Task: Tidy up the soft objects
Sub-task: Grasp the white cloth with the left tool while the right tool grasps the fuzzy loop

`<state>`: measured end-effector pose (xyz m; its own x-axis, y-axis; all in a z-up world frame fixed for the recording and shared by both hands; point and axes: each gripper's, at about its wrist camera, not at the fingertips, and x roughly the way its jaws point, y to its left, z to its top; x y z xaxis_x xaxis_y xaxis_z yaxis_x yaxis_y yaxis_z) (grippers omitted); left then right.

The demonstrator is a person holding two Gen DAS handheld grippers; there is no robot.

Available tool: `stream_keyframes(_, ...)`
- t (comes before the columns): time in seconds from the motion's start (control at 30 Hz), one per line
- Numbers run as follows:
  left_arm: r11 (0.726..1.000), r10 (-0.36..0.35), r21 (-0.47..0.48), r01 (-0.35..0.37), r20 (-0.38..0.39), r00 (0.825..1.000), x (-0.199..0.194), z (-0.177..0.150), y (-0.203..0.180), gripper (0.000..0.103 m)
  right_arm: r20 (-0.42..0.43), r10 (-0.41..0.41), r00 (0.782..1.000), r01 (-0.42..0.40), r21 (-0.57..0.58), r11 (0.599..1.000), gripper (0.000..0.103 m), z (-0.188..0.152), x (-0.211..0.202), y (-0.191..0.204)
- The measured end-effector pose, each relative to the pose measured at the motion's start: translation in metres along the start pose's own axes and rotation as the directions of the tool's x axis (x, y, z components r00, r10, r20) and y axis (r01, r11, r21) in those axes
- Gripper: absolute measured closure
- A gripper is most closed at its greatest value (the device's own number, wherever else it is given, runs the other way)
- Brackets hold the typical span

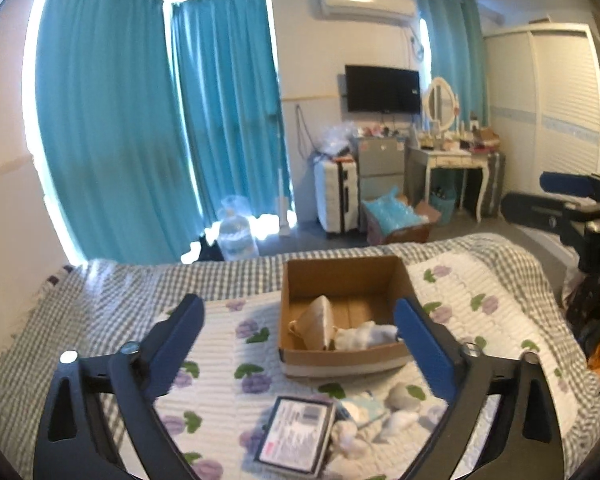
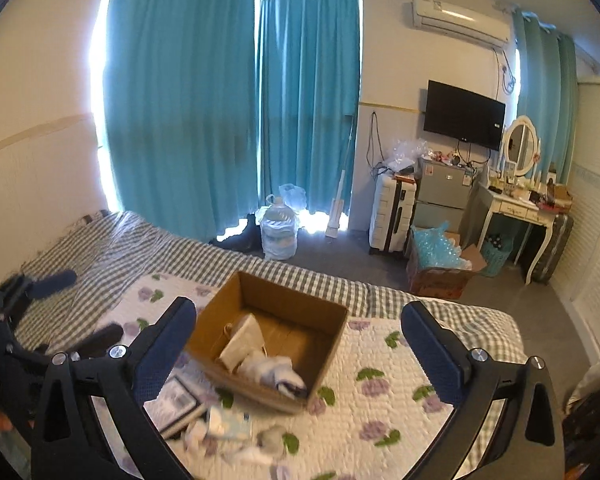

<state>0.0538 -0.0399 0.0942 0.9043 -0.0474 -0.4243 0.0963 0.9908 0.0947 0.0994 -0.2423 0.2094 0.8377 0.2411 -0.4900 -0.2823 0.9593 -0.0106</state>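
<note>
Both tongs, left and right, gape empty above the brown cardboard box; next drop low onto the loose white soft pieces on the floral quilted bed, pinching one only.

Blurred small soft items near box

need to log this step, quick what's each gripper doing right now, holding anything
left gripper: open wide, nothing between its fingers, above the bed near the cardboard box.
right gripper: open wide, holding nothing.
</note>
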Motion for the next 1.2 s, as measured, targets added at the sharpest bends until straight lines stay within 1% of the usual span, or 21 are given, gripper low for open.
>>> stream_keyframes(0.07, 1.000, 0.011, 0.021, -0.011, 0.011, 1.000, -0.012, -0.008, -0.006, 0.002, -0.005, 0.008, 1.000, -0.008, -0.020, 1.000, 0.000, -0.010, -0.019, 0.004)
stream_keyframes(0.13, 0.999, 0.013, 0.041, -0.013, 0.004, 1.000, -0.020, -0.019, -0.013, 0.002, -0.020, 0.015, 1.000, -0.016, -0.037, 0.999, 0.000, -0.026, -0.032, 0.009)
stream_keyframes(0.2, 1.000, 0.012, 0.029, -0.012, -0.014, 1.000, -0.021, -0.033, -0.017, 0.002, -0.027, 0.031, 0.999, -0.032, -0.038, 0.999, 0.000, -0.042, -0.038, 0.010)
stream_keyframes(0.27, 1.000, -0.004, -0.002, 0.004, -0.040, 0.999, -0.017, -0.048, -0.020, 0.002, -0.061, 0.039, 0.997, -0.042, -0.040, 0.998, 0.000, -0.062, -0.038, 0.012)
stream_keyframes(0.4, 0.999, -0.008, -0.051, 0.004, -0.086, 0.996, -0.003, -0.083, -0.026, 0.002, -0.141, 0.054, 0.989, -0.061, -0.042, 0.997, 0.000, -0.106, -0.021, 0.014)
stream_keyframes(0.47, 0.999, 0.001, -0.042, -0.006, -0.133, 0.991, 0.013, -0.104, -0.032, 0.002, -0.201, 0.069, 0.977, -0.081, -0.050, 0.995, 0.000, -0.131, -0.003, 0.014)
stream_keyframes(0.57, 0.999, 0.018, -0.043, -0.027, -0.178, 0.984, 0.027, -0.135, -0.042, 0.002, -0.275, 0.069, 0.959, -0.090, -0.066, 0.994, 0.000, -0.165, 0.021, 0.015)
stream_keyframes(0.63, 0.997, 0.017, -0.065, -0.033, -0.234, 0.972, 0.044, -0.156, -0.047, 0.003, -0.333, 0.065, 0.941, -0.093, -0.070, 0.993, 0.000, -0.188, 0.040, 0.016)
stream_keyframes(0.67, 0.997, 0.012, -0.073, -0.032, -0.251, 0.968, 0.047, -0.164, -0.048, 0.004, -0.362, 0.062, 0.930, -0.095, -0.073, 0.993, 0.003, -0.198, 0.050, 0.016)
stream_keyframes(0.73, 0.996, -0.010, -0.090, -0.017, -0.293, 0.956, 0.059, -0.179, -0.054, 0.004, -0.430, 0.055, 0.901, -0.102, -0.087, 0.991, 0.020, -0.218, 0.072, 0.016)
stream_keyframes(0.77, 0.996, -0.015, -0.090, -0.013, -0.302, 0.953, 0.061, -0.183, -0.055, 0.004, -0.466, 0.046, 0.884, -0.103, -0.099, 0.990, 0.022, -0.229, 0.084, 0.016)
stream_keyframes(0.87, 0.999, -0.019, -0.052, 0.001, -0.335, 0.942, 0.073, -0.194, -0.067, 0.008, -0.535, 0.033, 0.844, -0.101, -0.099, 0.990, 0.029, -0.252, 0.109, 0.013)
stream_keyframes(0.9, 0.999, -0.018, -0.046, 0.003, -0.340, 0.940, 0.075, -0.196, -0.068, 0.008, -0.562, 0.044, 0.826, -0.107, -0.079, 0.991, 0.035, -0.258, 0.116, 0.010)
stream_keyframes(0.93, 0.999, -0.019, -0.044, 0.004, -0.347, 0.938, 0.078, -0.198, -0.069, 0.008, -0.589, 0.063, 0.805, -0.117, -0.054, 0.992, 0.036, -0.264, 0.122, 0.008)
stream_keyframes(0.97, 0.999, -0.022, -0.048, 0.005, -0.352, 0.936, 0.081, -0.200, -0.069, 0.008, -0.605, 0.077, 0.792, -0.124, -0.036, 0.992, 0.036, -0.266, 0.127, 0.006)
stream_keyframes(1.03, 0.998, -0.029, -0.058, 0.009, -0.365, 0.931, 0.088, -0.203, -0.070, 0.009, -0.622, 0.096, 0.777, -0.136, -0.018, 0.991, 0.037, -0.269, 0.131, 0.004)
stream_keyframes(1.07, 0.998, -0.029, -0.058, 0.008, -0.368, 0.929, 0.090, -0.204, -0.071, 0.012, -0.630, 0.097, 0.771, -0.140, -0.019, 0.990, 0.041, -0.270, 0.133, 0.005)
stream_keyframes(1.1, 0.998, -0.032, -0.057, 0.011, -0.372, 0.928, 0.092, -0.204, -0.070, 0.020, -0.639, 0.098, 0.763, -0.145, -0.022, 0.989, 0.060, -0.272, 0.134, 0.007)
stream_keyframes(1.13, 0.998, -0.038, -0.054, 0.019, -0.381, 0.924, 0.094, -0.205, -0.071, 0.027, -0.651, 0.099, 0.753, -0.151, -0.024, 0.988, 0.072, -0.274, 0.137, 0.008)
stream_keyframes(1.17, 0.998, -0.046, -0.051, 0.028, -0.391, 0.919, 0.097, -0.206, -0.071, 0.030, -0.657, 0.100, 0.747, -0.154, -0.025, 0.988, 0.072, -0.276, 0.139, 0.009)
stream_keyframes(1.2, 0.998, -0.051, -0.046, 0.035, -0.404, 0.913, 0.099, -0.208, -0.071, 0.033, -0.651, 0.099, 0.753, -0.153, -0.027, 0.988, 0.072, -0.275, 0.138, 0.009)
